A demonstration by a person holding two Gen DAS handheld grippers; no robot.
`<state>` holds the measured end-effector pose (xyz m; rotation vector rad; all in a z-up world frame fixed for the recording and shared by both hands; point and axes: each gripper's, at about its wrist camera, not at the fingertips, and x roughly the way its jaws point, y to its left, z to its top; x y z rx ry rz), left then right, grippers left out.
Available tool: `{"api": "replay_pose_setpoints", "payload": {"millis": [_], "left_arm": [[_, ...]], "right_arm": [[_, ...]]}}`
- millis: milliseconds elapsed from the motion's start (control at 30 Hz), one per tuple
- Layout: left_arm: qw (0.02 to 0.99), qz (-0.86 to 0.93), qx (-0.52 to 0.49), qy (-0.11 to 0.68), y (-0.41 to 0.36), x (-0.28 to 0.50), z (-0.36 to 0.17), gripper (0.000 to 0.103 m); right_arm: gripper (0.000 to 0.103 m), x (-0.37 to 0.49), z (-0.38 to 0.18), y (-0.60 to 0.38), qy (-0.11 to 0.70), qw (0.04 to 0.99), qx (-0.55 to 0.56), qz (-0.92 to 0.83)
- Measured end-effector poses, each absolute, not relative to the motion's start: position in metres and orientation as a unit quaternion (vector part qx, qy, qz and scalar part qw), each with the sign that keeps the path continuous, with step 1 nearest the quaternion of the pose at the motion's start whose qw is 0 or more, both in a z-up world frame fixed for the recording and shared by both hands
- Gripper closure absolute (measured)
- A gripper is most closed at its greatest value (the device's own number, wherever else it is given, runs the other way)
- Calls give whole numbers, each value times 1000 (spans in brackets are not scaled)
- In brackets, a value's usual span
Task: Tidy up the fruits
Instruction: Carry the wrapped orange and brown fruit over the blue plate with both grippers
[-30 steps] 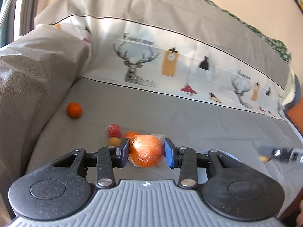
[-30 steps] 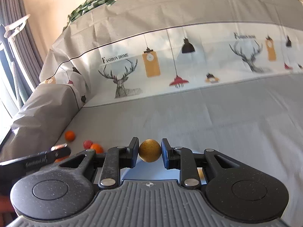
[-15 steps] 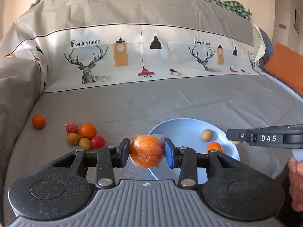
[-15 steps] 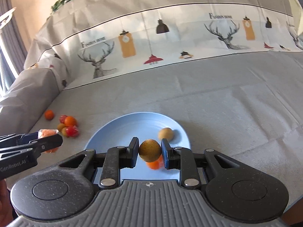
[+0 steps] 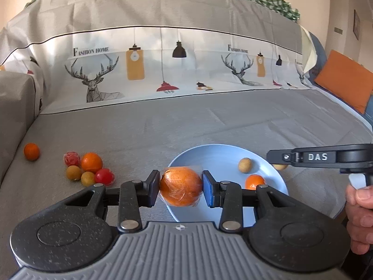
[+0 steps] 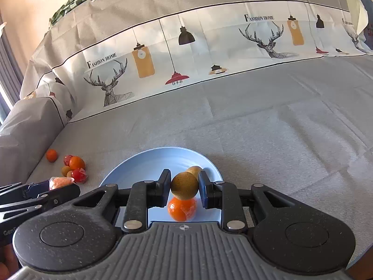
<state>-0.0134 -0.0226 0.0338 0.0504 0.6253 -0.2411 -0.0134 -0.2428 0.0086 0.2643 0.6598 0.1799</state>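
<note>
While you hover over the plate [image 5: 223,158]:
Left gripper [image 5: 180,187]: clamps wrapped orange [image 5: 180,186]; slippery film, squeeze gently.
Right gripper [image 6: 184,186]: pinches longan [image 6: 184,185]; light, brittle.

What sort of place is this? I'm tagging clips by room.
Probably a living room at home: fruit lies on a sofa seat under a grey printed cover, with an orange cushion at its end and a blue plate on the seat.

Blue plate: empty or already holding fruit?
Holding fruit. The blue plate carries a small orange and a brown longan.
</note>
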Motion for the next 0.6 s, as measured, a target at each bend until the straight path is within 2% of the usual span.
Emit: {"api": "replay_pose_setpoints", "payload": {"millis": [600], "left_arm": [[933, -163, 105, 304, -53, -25, 20, 60]], "right_arm": [[76, -13, 6, -228, 330, 930, 112, 115]]}}
